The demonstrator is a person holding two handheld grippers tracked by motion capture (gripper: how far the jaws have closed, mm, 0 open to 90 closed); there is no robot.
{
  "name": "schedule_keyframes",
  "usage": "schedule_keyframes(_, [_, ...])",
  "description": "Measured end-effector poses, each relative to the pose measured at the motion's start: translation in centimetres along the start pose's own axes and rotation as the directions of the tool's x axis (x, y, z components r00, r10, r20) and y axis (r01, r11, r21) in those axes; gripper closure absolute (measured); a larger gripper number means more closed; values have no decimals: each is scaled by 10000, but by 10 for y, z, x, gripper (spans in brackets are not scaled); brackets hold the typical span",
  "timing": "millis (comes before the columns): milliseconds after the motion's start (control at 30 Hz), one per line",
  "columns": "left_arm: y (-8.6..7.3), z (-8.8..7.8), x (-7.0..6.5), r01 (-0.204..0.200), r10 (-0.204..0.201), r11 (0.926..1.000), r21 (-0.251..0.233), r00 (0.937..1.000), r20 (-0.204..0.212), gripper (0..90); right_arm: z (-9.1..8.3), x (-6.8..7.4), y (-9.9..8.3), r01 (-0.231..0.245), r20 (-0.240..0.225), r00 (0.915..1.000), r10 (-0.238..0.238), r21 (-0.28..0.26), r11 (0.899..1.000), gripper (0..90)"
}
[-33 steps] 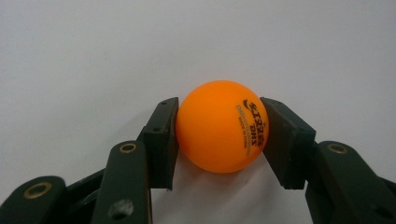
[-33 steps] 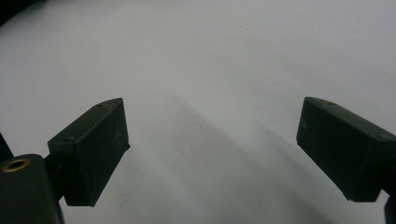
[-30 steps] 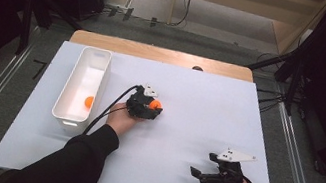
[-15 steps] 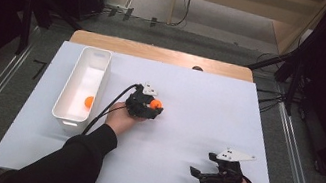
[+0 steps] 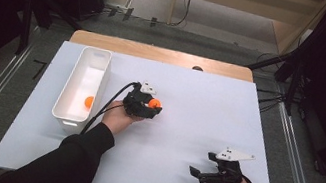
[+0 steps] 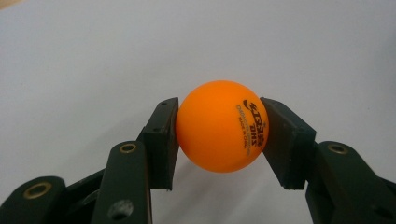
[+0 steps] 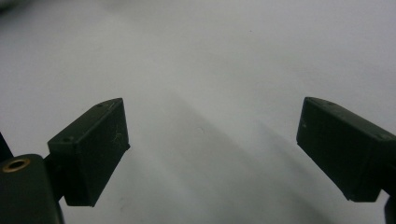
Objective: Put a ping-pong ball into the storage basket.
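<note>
My left tongs (image 6: 219, 135) clench the orange ball (image 6: 219, 127) squarely between both pads, just above the white worktop (image 5: 198, 108), right of the white bin (image 5: 82, 82). My right tongs (image 7: 210, 149) gape, released, well apart from it.

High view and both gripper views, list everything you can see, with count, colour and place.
ball: two, orange; one between the left gripper's fingers, the other inside the bin near its front end
bin: one, white, long, on the left part of the board
board: one, white, covering most of the table
table: one, wooden, its strip showing beyond the board's far edge
left gripper: one, black, mid-board just right of the bin, shut on the ball
right gripper: one, black with a grey plate, front right of the board, fingers wide apart with nothing between
sleeves: two, dark, at the bottom edge
</note>
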State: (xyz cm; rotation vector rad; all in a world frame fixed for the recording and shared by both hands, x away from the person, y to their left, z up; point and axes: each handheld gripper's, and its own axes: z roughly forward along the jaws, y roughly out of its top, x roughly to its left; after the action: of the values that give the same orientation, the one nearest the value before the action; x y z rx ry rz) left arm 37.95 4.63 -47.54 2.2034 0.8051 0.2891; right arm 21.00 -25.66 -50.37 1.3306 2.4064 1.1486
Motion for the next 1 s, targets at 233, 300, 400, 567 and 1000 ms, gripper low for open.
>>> schedule_keyframes(233, [2,-6,-2,-6,7,10000,-74,9999,114,501,0,0,0,19,9,10000,-19,19,10000,78])
schedule_keyframes(300, [3,-8,-3,-97,98,9999,-63,9999,121,501,0,0,0,16,7,10000,-16,17,10000,78])
schedule_keyframes(400, [4,-11,-5,-65,66,10000,-67,9997,240,501,0,0,0,40,7,10000,-40,46,10000,78])
schedule_keyframes(567, [5,-16,-5,-56,57,10000,-28,9993,363,501,0,0,0,69,-2,10000,-69,43,10000,78])
schedule_keyframes(1000, [10,-30,-2,64,-63,10000,-13,9985,540,501,1,1,1,36,-29,10000,-36,78,10000,78])
